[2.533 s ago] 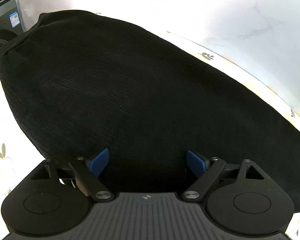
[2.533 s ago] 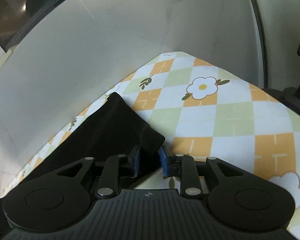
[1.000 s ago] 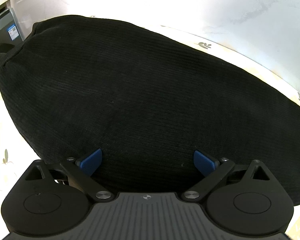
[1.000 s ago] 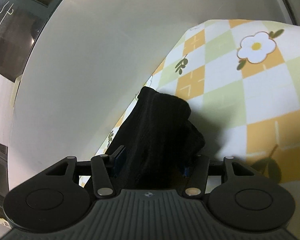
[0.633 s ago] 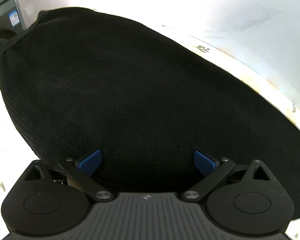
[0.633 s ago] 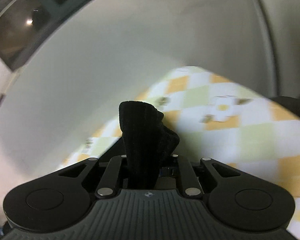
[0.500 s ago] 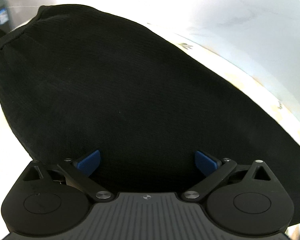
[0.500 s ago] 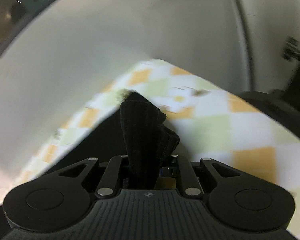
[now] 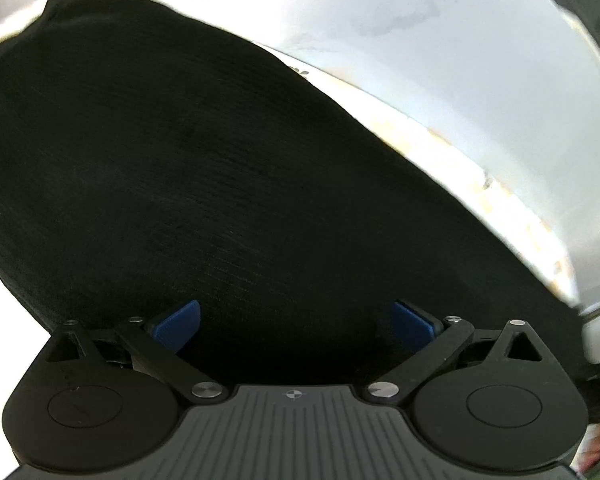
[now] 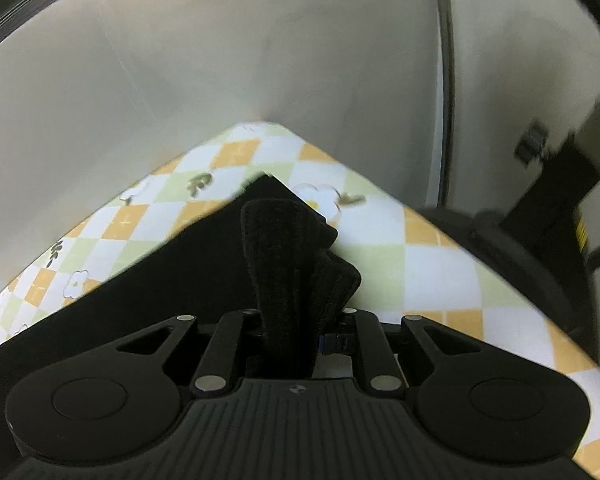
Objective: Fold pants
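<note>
- So, most of the left wrist view is taken up by the black pants (image 9: 204, 184), spread flat in a big ribbed sheet, with a blurred strip of pale cloth seen past the far edge
- Underneath, a checked tablecloth (image 10: 432, 264) in orange, green and white with little flowers is laid over the table, and one corner of it can be seen pointing away in the right wrist view
- Behind that corner a plain grey wall (image 10: 220, 80) is seen, and some dark gear is parked off to the right, too blurred to be made out
- Over on the right wrist view the pants (image 10: 140, 300) are stretched in a dark band toward the left, and a bunched end of the fabric is pinched and stood up between the fingers
- The right gripper (image 10: 290, 324) is clamped tight on that bunched end of the pants, fingers pulled close together around the cloth
- The left gripper (image 9: 296, 316) is held wide apart just over the pants, blue pads (image 9: 178, 320) well clear of each other and nothing gripped between them
</note>
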Demonstrator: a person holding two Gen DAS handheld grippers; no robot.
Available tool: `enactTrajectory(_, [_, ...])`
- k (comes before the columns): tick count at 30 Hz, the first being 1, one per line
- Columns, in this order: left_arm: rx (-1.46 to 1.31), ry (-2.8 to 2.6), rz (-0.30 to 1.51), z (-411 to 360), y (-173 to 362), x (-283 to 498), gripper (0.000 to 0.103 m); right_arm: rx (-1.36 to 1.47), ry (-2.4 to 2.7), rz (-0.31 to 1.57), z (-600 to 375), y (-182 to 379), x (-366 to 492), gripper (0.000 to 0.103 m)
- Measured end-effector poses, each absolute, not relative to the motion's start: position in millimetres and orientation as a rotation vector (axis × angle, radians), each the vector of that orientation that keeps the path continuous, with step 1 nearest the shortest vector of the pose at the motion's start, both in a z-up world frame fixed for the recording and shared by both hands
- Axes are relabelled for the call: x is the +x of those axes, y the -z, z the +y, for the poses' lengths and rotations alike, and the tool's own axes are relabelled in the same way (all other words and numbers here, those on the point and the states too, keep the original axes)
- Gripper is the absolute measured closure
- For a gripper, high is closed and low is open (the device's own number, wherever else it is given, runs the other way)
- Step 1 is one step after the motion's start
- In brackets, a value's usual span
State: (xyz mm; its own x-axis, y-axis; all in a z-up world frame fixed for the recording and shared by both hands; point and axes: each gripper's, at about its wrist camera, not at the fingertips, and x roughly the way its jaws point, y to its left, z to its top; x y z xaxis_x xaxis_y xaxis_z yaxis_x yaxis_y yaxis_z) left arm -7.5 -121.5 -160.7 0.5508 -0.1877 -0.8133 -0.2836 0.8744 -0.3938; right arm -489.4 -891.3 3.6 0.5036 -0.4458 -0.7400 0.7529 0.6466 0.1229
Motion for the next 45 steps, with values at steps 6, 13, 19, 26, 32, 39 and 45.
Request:
enactTrajectory(6, [-0.748,0.009,0.905,-46,143,-29,0.023,0.317,0.590,0.670,-810,-54,-441,0.088])
enactTrajectory(13, [-0.726,0.022,0.807,24,121,-61,0.029,0.011,0.159,0.707,-640,-58,-386,0.088])
enactTrajectory(19, [-0.742,0.012,0.799,76,130,-82,0.029,-0.221,-0.099,0.976,-531,20,-369,0.087])
enactTrajectory(26, [-0.799,0.029,0.782,99,135,-104,0.029,-0.153,-0.037,0.923,-528,1,-372,0.087])
enactTrajectory(32, [-0.785,0.084,0.790,84,143,-99,0.029,-0.194,-0.122,0.949,-497,3,-383,0.078])
enactTrajectory(39, [-0.750,0.150,0.814,76,141,-73,0.029,-0.165,-0.251,1.019,-471,3,-403,0.041])
enactTrajectory(45, [-0.742,0.185,0.834,71,146,-69,0.029,-0.037,-0.206,0.957,-494,-24,-406,0.042])
